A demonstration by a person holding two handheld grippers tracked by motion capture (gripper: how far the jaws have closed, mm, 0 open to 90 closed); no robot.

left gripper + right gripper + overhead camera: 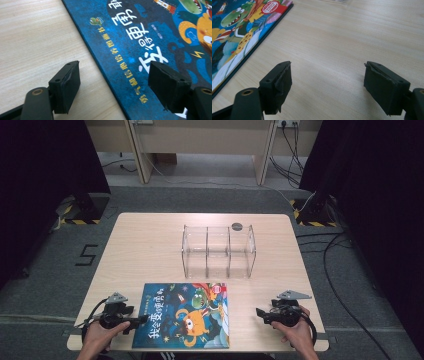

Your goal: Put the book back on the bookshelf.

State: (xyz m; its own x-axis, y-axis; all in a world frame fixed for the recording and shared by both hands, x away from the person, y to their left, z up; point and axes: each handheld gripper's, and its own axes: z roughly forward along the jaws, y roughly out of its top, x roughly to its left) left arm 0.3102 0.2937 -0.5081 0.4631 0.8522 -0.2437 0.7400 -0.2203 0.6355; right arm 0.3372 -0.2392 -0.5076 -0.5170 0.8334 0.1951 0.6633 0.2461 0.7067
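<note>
Near edge of the worktop (pixel 150 227). The book (pixel 184 315) lies flat, cover up, against the near edge, about midway between the two hands. The left tool (pixel 142 320) rests just beside the book's left edge, jaws spread wide and empty; in the left gripper view (pixel 113 82) the edge (pixel 100 62) runs between them, one jaw over bare wood, the other over the cover. The right tool (pixel 258 312) sits apart from the book's right edge, near the near-right corner, jaws also wide and holding nothing; in the right gripper view (pixel 327 85) only wood lies between them.

Risks, judged from this pose. A flat book offers no lip: a jaw closing from above would likely skid on the glossy cover, or push the book sideways towards the right tool. Lifting by the cover alone could let the pages fan open.

Farther back, the clear rack (pixel 218 251) stands mid-worktop; its narrow slots would probably catch a tilted book and shift the light rack.
</note>
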